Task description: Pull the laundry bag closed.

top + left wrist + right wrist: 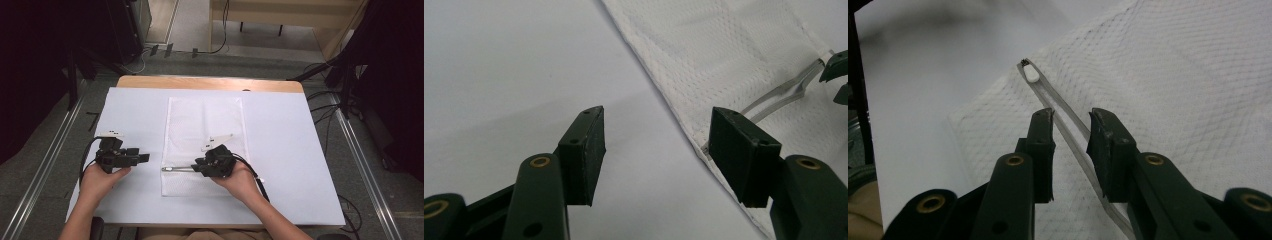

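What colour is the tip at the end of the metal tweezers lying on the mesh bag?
White; the small rounded tip of the grey metal tweezers shows best in the right gripper view.

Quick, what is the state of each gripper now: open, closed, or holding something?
Left gripper: open, holding nothing, jaws beside the edge of the white mesh bag.
Right gripper: open, jaws either side of the tweezers, pads not touching them.

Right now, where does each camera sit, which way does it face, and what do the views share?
High view: above the person's side, looking forward and down on the table and mesh bag; both forearms and hands come in from below.
Left gripper view: rides the left gripper, looking along its wide-apart black jaws at the bag's edge.
Right gripper view: rides the right gripper, jaws either side of the tweezers lying on the bag.
Shared: all three show the bag and the tweezers.
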The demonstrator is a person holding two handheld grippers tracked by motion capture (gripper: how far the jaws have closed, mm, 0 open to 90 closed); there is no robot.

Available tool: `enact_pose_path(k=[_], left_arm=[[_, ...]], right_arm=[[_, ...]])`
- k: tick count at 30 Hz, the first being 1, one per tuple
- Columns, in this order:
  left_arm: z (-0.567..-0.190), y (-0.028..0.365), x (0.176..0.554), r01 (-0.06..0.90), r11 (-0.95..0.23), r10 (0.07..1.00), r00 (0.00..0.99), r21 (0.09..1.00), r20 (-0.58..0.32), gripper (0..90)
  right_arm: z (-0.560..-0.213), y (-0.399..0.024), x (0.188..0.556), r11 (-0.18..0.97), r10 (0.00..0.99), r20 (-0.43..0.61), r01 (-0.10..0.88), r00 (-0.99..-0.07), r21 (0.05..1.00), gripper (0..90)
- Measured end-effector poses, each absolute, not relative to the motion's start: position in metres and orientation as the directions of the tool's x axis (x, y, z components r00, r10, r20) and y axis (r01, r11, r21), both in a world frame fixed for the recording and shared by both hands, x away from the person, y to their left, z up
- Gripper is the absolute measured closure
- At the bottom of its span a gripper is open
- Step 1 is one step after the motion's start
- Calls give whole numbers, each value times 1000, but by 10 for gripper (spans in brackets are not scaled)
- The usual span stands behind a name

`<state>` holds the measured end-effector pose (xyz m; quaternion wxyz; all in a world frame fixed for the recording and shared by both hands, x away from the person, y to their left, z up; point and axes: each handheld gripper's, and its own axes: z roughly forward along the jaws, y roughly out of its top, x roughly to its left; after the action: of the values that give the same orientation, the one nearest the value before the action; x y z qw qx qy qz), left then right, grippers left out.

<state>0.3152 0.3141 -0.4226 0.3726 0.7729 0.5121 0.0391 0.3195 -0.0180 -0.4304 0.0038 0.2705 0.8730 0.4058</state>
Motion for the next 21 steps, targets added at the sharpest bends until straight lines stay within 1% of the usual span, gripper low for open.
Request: enact_pose_path(k=[7,13,21], left_arm=[[-423,314,315,761,-195,821,471,619,-321,403],[-422,315,315,761,-194,821,472,619,-322,403],[-423,316,316,761,-189,818,472,620,-329,403]], right_arm=[[-432,-6,323,526,462,215,461,-861,715,738],[-434,8,324,528,446,237,467,-863,709,745],[-439,21,324,536,431,246,466,-868,704,783]])
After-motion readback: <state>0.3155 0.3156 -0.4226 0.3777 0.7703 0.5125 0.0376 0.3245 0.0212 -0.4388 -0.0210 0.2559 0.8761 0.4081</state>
